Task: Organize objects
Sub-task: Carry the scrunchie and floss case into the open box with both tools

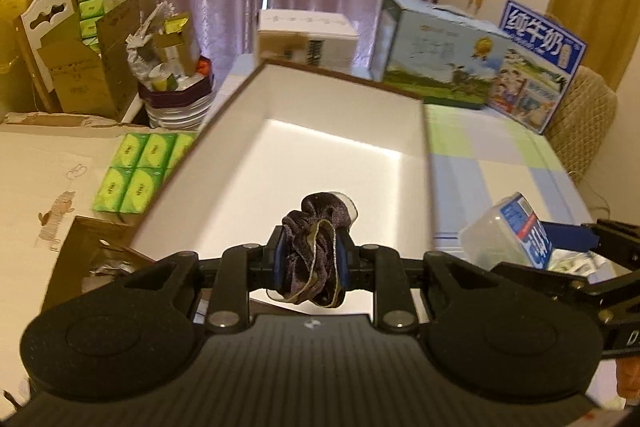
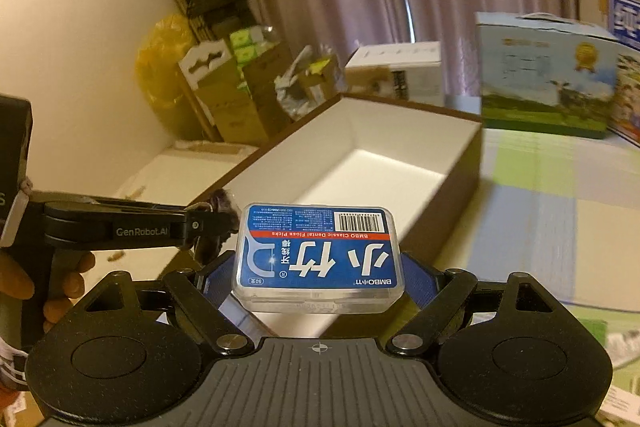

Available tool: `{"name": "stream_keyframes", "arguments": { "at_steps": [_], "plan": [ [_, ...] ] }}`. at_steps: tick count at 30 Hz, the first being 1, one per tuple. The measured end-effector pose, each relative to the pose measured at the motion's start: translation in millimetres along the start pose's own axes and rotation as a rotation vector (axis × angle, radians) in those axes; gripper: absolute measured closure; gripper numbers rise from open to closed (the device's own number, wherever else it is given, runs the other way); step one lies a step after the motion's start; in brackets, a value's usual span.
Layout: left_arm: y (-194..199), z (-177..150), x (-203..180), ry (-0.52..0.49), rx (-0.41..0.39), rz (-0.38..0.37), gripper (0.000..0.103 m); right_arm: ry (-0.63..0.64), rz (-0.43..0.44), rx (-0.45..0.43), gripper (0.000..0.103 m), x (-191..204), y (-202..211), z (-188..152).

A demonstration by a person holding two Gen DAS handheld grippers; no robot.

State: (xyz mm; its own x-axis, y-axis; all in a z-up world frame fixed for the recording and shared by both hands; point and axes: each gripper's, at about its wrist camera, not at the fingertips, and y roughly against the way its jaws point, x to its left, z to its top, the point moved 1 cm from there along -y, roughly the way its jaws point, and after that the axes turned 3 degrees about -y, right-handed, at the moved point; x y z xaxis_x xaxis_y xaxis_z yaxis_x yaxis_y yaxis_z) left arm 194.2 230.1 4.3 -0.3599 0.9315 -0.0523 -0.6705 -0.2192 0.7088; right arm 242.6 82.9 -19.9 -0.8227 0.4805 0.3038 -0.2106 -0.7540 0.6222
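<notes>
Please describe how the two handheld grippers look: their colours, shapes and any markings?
Both are matte black, each with two round textured discs, a ribbed grey centre plate and silver pivot screws. The left gripper and the right gripper have blue finger pads. The left one's side reads "GenRobot.AI" in grey.

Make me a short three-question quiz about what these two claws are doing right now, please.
1. True or false: the left claw grips a dark scrunchie.
2. What does the right claw hold? A) a spoon B) a clear dental floss pick case C) a green tissue pack
3. Fill in: the inside of the open box both claws face is coloured ____.

Key: 1 true. 2 B. 3 white.
</notes>
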Motion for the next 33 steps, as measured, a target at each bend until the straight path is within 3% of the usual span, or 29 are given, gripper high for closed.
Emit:
{"name": "stream_keyframes", "arguments": {
  "at_steps": [7,16,33],
  "plan": [
    [-39.0,4.6,41.6,-0.033,0.084,-0.028,0.082,0.057,-0.076,0.096,0.020,18.9,-64.3,2.3],
    [-90.3,5.7,54.9,-0.070,0.191,-0.077,0.082,0.158,-0.147,0.222,0.020,21.6,-115.7,0.2],
    [-122.2,11.5,64.3,-0.082,0.246,-0.115,0.079,0.175,-0.167,0.287,0.019,14.2,-143.6,2.7]
  ]
}}
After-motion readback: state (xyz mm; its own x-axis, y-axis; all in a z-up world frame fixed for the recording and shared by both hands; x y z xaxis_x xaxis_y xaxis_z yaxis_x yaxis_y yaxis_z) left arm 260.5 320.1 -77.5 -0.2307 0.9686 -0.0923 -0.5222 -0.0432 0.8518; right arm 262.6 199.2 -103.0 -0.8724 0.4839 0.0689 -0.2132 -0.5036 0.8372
